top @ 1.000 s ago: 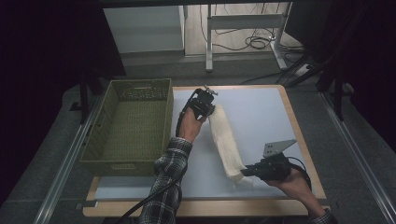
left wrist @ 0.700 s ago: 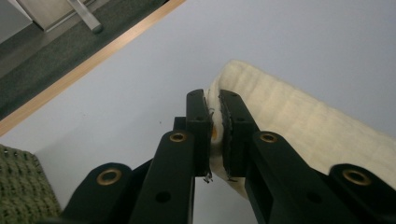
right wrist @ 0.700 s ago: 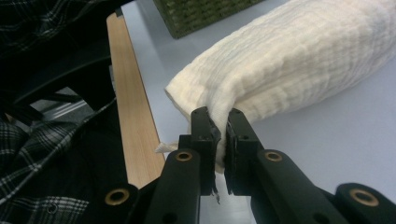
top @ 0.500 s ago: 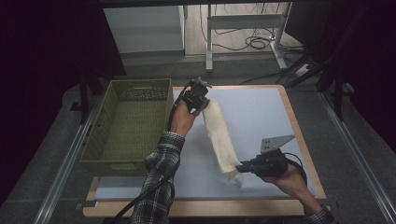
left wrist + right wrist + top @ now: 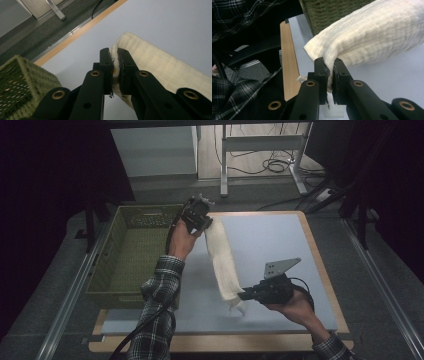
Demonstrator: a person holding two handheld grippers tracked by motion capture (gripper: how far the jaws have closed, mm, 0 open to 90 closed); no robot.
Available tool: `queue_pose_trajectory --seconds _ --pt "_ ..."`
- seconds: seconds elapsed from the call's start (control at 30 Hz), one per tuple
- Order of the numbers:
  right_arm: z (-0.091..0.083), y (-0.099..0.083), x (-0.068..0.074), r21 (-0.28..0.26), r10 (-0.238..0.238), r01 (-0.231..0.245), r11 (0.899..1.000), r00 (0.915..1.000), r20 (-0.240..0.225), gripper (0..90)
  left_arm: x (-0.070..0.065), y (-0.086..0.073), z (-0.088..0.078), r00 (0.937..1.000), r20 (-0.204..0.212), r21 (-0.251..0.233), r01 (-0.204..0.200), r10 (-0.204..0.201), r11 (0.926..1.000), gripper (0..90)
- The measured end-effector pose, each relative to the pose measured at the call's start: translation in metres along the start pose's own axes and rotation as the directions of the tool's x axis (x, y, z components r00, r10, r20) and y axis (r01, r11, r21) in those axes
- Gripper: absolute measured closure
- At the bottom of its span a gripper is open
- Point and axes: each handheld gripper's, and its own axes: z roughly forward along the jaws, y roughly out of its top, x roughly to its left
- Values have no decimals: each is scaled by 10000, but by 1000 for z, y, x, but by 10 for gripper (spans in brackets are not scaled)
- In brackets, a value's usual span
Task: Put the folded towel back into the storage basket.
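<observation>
Holding the folded cream towel [image 5: 220, 262] by its two ends, you have it slung between both hands above the pale blue mat [image 5: 280, 245]. Your left gripper [image 5: 206, 218] has its jaws clamped on the far end of the cloth at about 11 o'clock on the mat, right beside the green woven basket [image 5: 131, 252]; in the left gripper view the pads [image 5: 107, 67] pinch a thin edge of the waffle-textured fabric [image 5: 160, 65] with almost no gap. Your right gripper [image 5: 245, 296] bites the near end at about 6 o'clock, and the right gripper view shows its jaws closed on a corner fold [image 5: 362, 37], with a small tail of cloth hanging below them. The towel sags slightly in the middle and looks clear of the mat, though its near end hangs low, close to the surface. By my reading you are in the carry step, with the basket at 9 o'clock the likely destination. The next move calls for swinging both hands toward 9 o'clock together, keeping the span taut enough that the roll does not unfold, lifting the right end over the basket's near rim, then lowering before either grip lets go. Watch the thin bite on the left: a jerk could slip it. No brand, label or writing can be read on the towel, the basket or the mat.
</observation>
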Motion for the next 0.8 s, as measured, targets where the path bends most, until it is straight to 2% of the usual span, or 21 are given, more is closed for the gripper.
queue_pose_trajectory --seconds 0.37,0.8 --pt "22 26 4 -213 -363 358 9991 9991 -233 837 24 -5 -20 9988 -484 51 100 -98 9999 836" --pt "48 56 7 -500 -519 486 9976 9965 -659 836 52 -15 -34 9948 -985 129 274 -260 9995 837"
